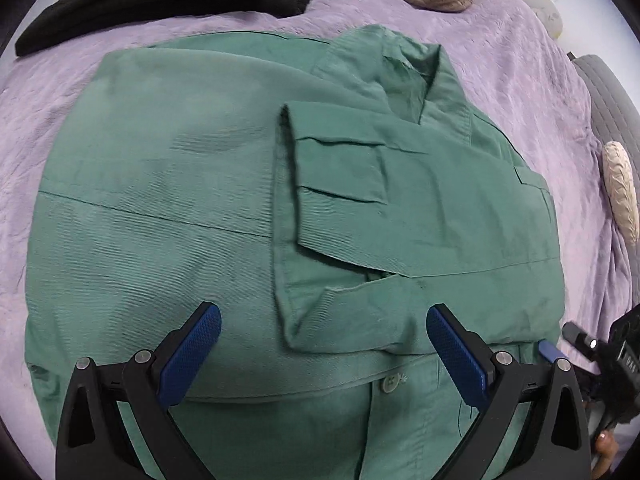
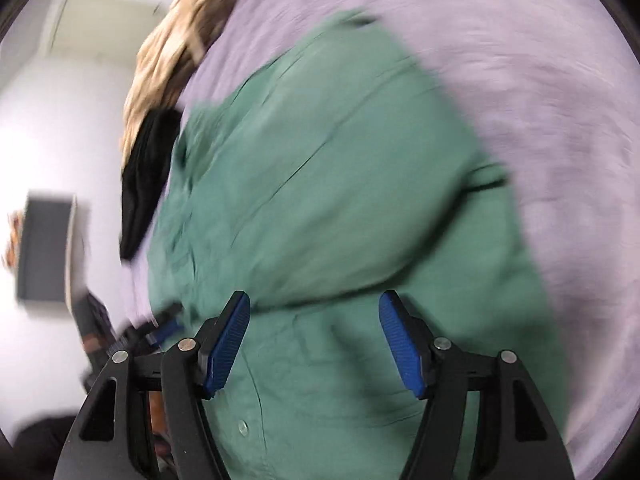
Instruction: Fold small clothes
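Green shirt (image 1: 168, 184): spread on lilac blanket (image 1: 520, 80) under both tools, sleeve folded in.
Left gripper (image 1: 323, 344): spread wide, empty.
Right gripper (image 2: 314, 338): spread, empty.
Advice: pinch both hem corners evenly, fold toward collar.

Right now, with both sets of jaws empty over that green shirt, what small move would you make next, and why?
Probably lower both grippers to pinch the near hem. The green shirt lies on the purple blanket with its sleeve already folded in, and the left gripper and right gripper hold nothing.
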Available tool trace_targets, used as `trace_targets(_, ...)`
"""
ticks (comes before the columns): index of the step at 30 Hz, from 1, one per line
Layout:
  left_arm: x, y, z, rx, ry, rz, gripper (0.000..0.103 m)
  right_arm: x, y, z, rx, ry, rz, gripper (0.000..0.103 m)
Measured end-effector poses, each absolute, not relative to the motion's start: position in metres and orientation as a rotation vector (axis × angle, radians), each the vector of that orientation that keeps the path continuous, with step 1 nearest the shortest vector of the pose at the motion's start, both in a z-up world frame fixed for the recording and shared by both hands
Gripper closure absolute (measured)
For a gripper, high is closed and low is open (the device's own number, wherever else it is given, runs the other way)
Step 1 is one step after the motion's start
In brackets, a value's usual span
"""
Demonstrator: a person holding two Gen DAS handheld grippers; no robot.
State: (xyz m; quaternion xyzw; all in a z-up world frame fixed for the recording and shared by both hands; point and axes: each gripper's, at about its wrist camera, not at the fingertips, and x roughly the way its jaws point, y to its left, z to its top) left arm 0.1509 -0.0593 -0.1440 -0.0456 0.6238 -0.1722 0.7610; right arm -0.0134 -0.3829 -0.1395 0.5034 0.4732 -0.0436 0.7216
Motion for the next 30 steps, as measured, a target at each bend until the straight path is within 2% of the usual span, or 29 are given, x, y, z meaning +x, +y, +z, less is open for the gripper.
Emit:
trace_targets(2, 0.15, -0.071, -0.145, -0.082, 1.35, -0.374, 0.007, -0.017, -0.402, -0.15, 1.226, 0.978, -0.139, 0.032)
trace_targets(3, 0.15, -0.076, -0.143, -0.082, 1.343, -0.378, 0.032, -0.018, -0.411, -0.156, 1.285, 0.944, -0.153, 0.032)
trace_targets(4, 0.15, -0.079, -0.142, -0.066, 1.345, -0.369, 0.053, -0.015, -0.413, -0.161, 1.327, 0.918, -0.16, 0.033)
trace_targets(5, 0.152, -0.08, -0.141, -0.056, 1.349, -0.366, 0.058, -0.014, -0.417, -0.165, 1.369, 0.891, -0.165, 0.039)
trace_targets(6, 0.153, -0.079, -0.139, -0.07, 1.347, -0.383, 0.074, -0.014, -0.424, -0.159, 1.381, 0.885, -0.166, 0.076)
trace_targets(7, 0.154, -0.075, -0.134, -0.09, 1.341, -0.4, 0.089, -0.011, -0.424, -0.156, 1.376, 0.886, -0.156, 0.097)
trace_targets(10, 0.154, -0.058, -0.114, -0.136, 1.283, -0.449, 0.089, -0.005, -0.415, -0.127, 1.274, 0.872, -0.051, 0.098)
trace_targets(13, 0.157, -0.042, -0.112, -0.111, 1.267, -0.423, 0.089, -0.001, -0.394, -0.112, 1.101, 0.954, -0.033, 0.098)
trace_targets(17, 0.158, -0.034, -0.138, -0.136, 1.326, -0.431, 0.088, -0.002, -0.392, -0.146, 1.052, 1.056, -0.139, 0.097)
trace_targets(20, 0.152, -0.039, -0.14, -0.049, 1.3, -0.409, 0.081, -0.013, -0.402, -0.16, 1.147, 1.031, -0.172, 0.095)
trace_targets(21, 0.15, -0.038, -0.137, -0.017, 1.295, -0.385, 0.072, -0.017, -0.405, -0.156, 1.145, 1.03, -0.187, 0.092)
trace_targets(22, 0.147, -0.036, -0.133, 0.022, 1.283, -0.349, 0.053, -0.021, -0.407, -0.152, 1.129, 1.037, -0.203, 0.085)
trace_targets(24, 0.144, -0.027, -0.121, 0.094, 1.237, -0.262, 0.025, -0.028, -0.409, -0.136, 1.067, 1.063, -0.233, 0.075)
trace_targets(26, 0.142, -0.016, -0.104, 0.122, 1.178, -0.241, 0.025, -0.03, -0.411, -0.112, 0.988, 1.03, -0.207, 0.074)
trace_targets(27, 0.142, -0.012, -0.099, 0.116, 1.171, -0.252, 0.025, -0.028, -0.413, -0.097, 0.922, 1.005, -0.199, 0.067)
trace_targets(28, 0.145, -0.01, -0.096, 0.11, 1.163, -0.253, 0.025, -0.022, -0.414, -0.089, 0.873, 0.994, -0.206, 0.05)
trace_targets(30, 0.153, -0.012, -0.094, 0.108, 1.156, -0.254, 0.025, -0.005, -0.425, -0.081, 0.809, 0.988, -0.204, 0.034)
